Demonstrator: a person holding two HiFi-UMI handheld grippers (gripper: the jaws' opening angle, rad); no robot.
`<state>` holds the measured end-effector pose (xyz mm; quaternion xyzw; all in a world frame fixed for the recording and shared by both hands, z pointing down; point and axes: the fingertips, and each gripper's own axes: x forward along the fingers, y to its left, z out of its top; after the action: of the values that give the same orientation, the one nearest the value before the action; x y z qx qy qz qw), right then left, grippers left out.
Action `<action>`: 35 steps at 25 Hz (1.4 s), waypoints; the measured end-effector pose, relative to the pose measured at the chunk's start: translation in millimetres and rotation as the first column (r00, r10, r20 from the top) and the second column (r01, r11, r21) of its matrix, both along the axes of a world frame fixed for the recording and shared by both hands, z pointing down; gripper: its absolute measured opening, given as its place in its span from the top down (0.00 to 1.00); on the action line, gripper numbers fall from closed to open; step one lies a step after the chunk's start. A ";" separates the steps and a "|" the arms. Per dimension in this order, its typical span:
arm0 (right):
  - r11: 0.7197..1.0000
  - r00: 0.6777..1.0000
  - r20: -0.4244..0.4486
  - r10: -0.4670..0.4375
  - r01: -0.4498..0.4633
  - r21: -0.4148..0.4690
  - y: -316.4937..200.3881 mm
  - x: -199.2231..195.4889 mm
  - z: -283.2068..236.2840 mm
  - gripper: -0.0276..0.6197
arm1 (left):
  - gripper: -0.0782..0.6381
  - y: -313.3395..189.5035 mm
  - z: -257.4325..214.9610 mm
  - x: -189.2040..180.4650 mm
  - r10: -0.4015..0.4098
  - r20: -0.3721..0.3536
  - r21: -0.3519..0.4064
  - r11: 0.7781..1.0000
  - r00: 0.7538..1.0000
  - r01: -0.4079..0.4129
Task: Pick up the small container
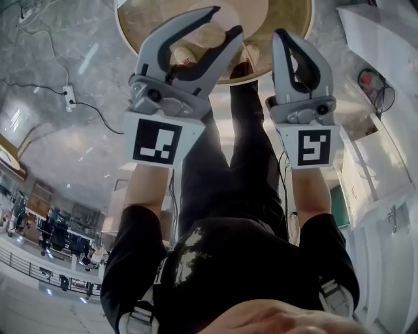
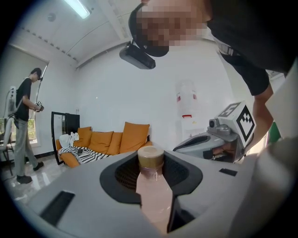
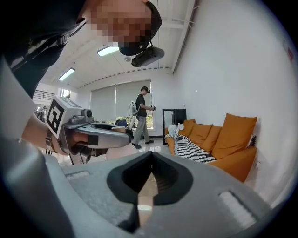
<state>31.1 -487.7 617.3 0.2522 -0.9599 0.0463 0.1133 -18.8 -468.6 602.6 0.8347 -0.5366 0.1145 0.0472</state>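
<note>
Two grippers over the round table (image 1: 277, 19): we have the left gripper (image 1: 222, 25) clamped on the small container (image 2: 153, 195) (cap toward the jaw tips), presumably to carry it clear, with the right gripper (image 3: 150, 160) closed, empty, alongside.

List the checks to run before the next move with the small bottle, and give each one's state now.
1. Bottle clamped between the left gripper's jaws: ok.
2. Cap on the bottle: ok.
3. Bottle lifted clear of the round table: ok, no table shows under it in either gripper view.
4. Right gripper shut with nothing in it: ok.
5. The two grippers apart, not touching: ok.
6. Bottle upright in the grip: cannot tell.
</note>
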 end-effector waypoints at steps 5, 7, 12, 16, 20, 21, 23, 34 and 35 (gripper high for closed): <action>1.000 1.000 -0.003 0.009 -0.009 0.009 5.2 0.9 -33.5 0.96 | 0.70 12.9 -41.0 0.0 -0.003 -0.010 0.013 1.000 1.000 0.003; 1.000 1.000 0.001 0.005 -0.005 0.022 6.7 -2.5 -53.4 0.96 | 0.70 18.6 -60.2 -3.1 -0.007 -0.006 0.023 1.000 1.000 0.007; 0.999 1.000 0.000 0.031 -0.031 0.036 17.0 -11.7 -95.4 0.96 | 0.70 36.8 -106.9 -20.7 -0.018 0.012 0.050 0.999 1.000 0.018; 0.999 0.999 -0.014 0.041 -0.041 0.036 29.9 -15.8 -126.8 0.96 | 0.70 54.2 -144.1 -26.1 -0.025 0.051 0.056 0.998 0.998 0.022; 0.999 1.000 -0.001 0.006 -0.006 0.042 49.2 -17.9 -172.2 0.96 | 0.70 69.4 -189.5 -21.5 -0.036 0.031 0.047 0.998 0.999 0.035; 0.999 1.000 0.006 -0.001 0.001 0.044 53.1 -19.2 -184.5 0.96 | 0.70 72.3 -201.0 -20.9 -0.039 0.026 0.050 0.998 0.999 0.037; 0.998 1.000 0.020 -0.011 0.010 0.058 58.3 -19.7 -210.3 0.96 | 0.70 76.9 -224.4 -17.4 -0.041 0.024 0.061 0.997 0.999 0.040; 0.998 1.000 0.010 0.000 -0.001 0.062 68.2 7.2 -308.3 0.97 | 0.70 103.8 -340.7 -7.9 -0.041 0.026 0.072 0.997 0.999 0.039; 0.998 1.000 0.012 -0.006 0.005 0.068 69.8 8.5 -314.9 0.96 | 0.70 104.9 -349.0 -7.0 -0.045 0.025 0.080 0.996 0.999 0.043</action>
<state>39.6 -417.9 302.5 0.2530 -0.9623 0.0147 0.0988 -25.8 -363.7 253.6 0.8223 -0.5596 0.1032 0.0096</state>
